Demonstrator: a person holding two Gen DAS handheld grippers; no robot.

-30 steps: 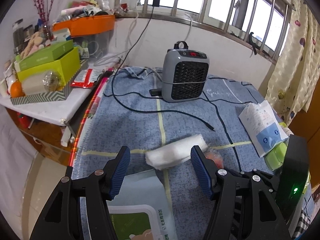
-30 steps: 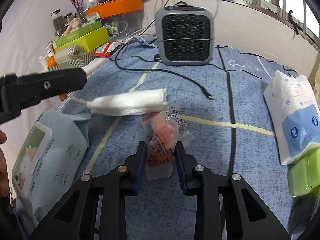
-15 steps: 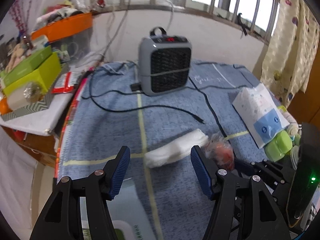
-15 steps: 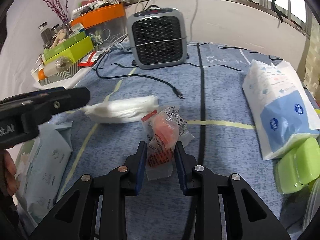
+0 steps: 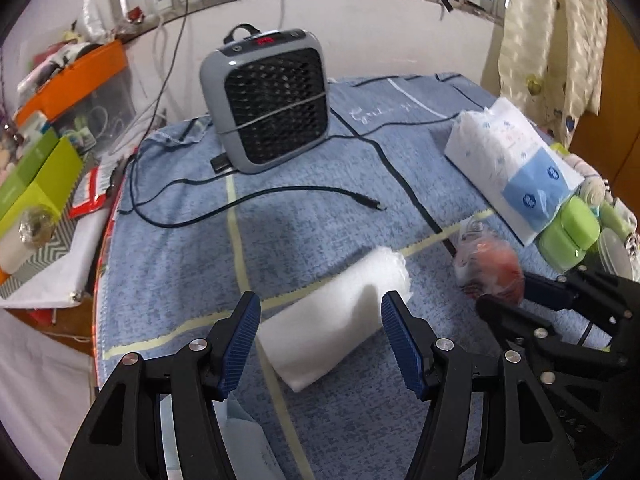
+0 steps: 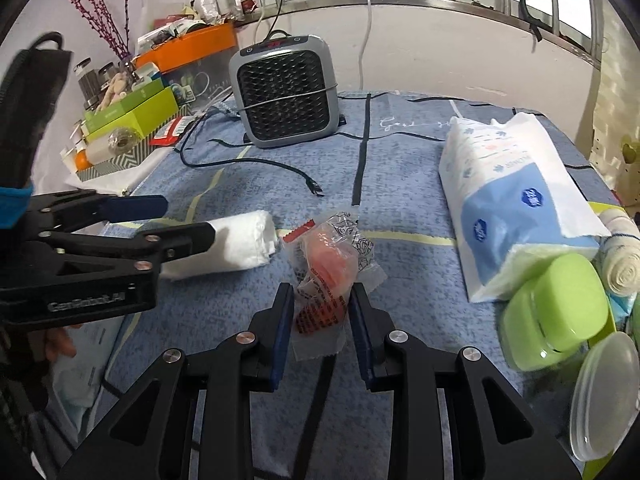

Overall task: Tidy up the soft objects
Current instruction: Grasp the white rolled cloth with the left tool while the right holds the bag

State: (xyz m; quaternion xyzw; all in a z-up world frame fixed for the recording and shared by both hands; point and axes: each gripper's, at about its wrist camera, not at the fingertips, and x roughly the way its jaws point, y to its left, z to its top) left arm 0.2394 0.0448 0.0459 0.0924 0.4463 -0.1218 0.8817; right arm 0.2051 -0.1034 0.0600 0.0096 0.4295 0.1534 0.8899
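Left wrist view: the left gripper (image 5: 320,336) stands with its jaws apart astride a rolled white towel (image 5: 336,316) lying on the blue bedspread (image 5: 304,232), the pads clear of it. A grey fan heater (image 5: 266,100) sits beyond.

Right wrist view: the right gripper (image 6: 320,324) pinches a crinkly clear packet with orange contents (image 6: 324,276), just right of the towel's end. A tissue pack (image 6: 516,200) lies to the right, touching a green container (image 6: 556,312).

left wrist: close, angled down over bed | right wrist: same | shared: heater (image 5: 266,102) (image 6: 286,92), white roll (image 5: 332,318) (image 6: 240,246)
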